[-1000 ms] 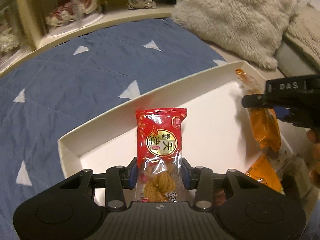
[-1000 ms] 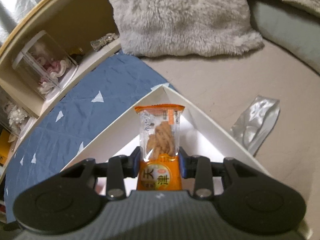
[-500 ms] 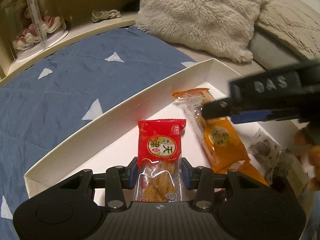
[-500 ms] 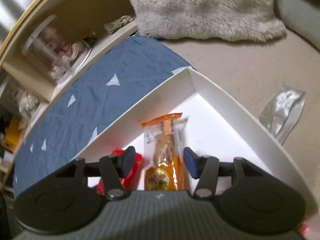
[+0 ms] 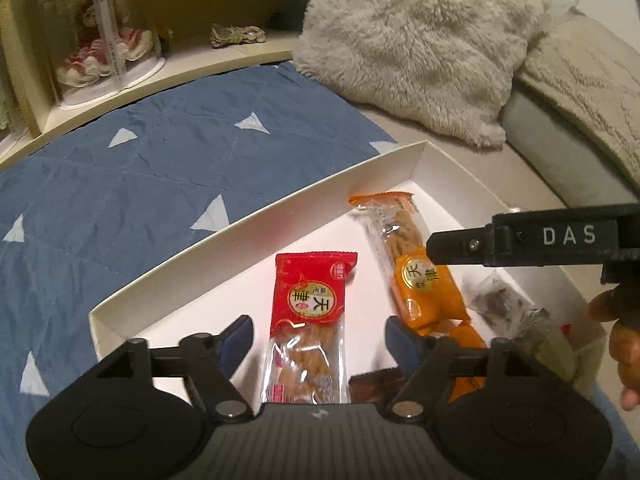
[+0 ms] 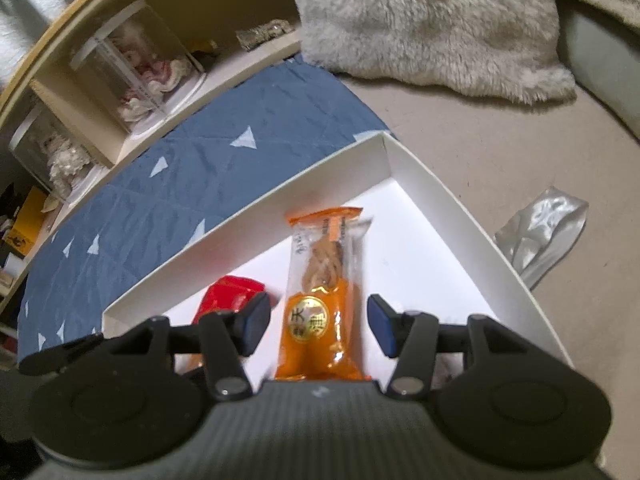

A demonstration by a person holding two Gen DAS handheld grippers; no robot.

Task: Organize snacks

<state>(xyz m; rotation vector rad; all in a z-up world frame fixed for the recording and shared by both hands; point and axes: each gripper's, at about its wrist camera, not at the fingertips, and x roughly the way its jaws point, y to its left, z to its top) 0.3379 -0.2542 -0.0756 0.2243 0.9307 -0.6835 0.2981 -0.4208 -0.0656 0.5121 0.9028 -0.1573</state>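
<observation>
A red snack packet [image 5: 308, 312] lies flat in the white box [image 5: 256, 224], between the pads of my left gripper [image 5: 320, 340]. Its jaws are opening and stand clear of the packet on both sides. Beside it lies an orange snack packet [image 5: 416, 272], and the right gripper's black body [image 5: 532, 242] reaches over it from the right. In the right wrist view the orange packet [image 6: 324, 300] lies in the box [image 6: 440, 208] between the pads of my right gripper [image 6: 318, 326], whose jaws are opening without touching it. The red packet [image 6: 228, 296] shows at the left.
More wrapped snacks [image 5: 504, 304] lie in the box's near right part, beside a person's fingers [image 5: 624, 344]. A silver wrapper [image 6: 540, 236] lies on the beige sheet outside the box. A blue quilt [image 5: 120, 184], a fluffy cushion [image 5: 416, 48] and a shelf with clear display cases [image 6: 136, 68] lie beyond.
Both grippers have let go of their packets: the red one and the orange one now lie in the box with the jaws spread apart. Both hands drew back slightly.
</observation>
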